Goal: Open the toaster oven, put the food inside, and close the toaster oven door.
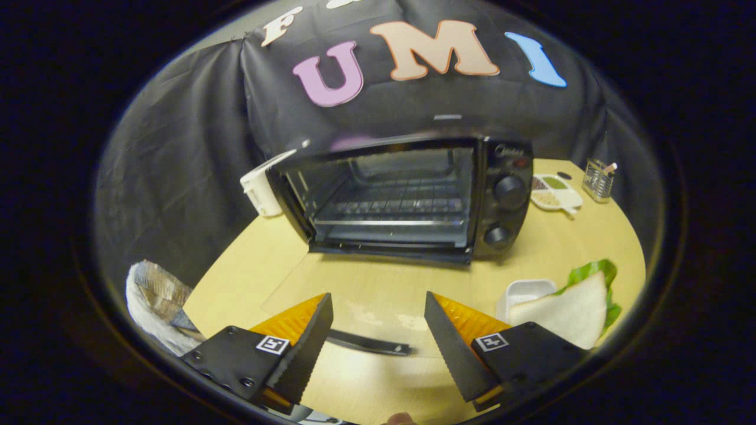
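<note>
Gripper view: claw (375,336) agape over door handle (369,343)

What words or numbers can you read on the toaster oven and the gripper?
Toaster oven, mark above the knobs: too blurred to read.
Around the knobs: too small to read.
Gripper, open over the lowered door: square pattern tags, no words.
</note>
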